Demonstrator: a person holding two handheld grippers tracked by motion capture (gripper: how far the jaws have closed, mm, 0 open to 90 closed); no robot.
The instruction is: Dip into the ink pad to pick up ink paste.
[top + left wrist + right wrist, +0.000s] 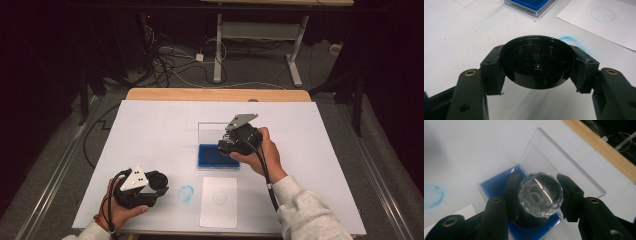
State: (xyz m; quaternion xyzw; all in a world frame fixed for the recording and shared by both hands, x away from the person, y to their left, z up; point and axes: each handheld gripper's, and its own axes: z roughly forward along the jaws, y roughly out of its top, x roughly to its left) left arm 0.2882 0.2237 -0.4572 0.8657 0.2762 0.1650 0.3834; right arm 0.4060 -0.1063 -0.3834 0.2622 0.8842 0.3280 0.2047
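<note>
Free room: the far left of the bench (150,125) is bare, open to my left hand-held gripper (159,186). The right side past my right hand-held gripper (226,146) is open too.

Obstacles: the ink pad (212,156) sits mid-bench, its clear lid (214,131) standing upright behind it, blocking any approach from the far side. The card (219,202) lies flat near the front edge, just below the pad. A blue smudge (186,194) lies between my left hand-held gripper and the card; nothing raised there.
</note>
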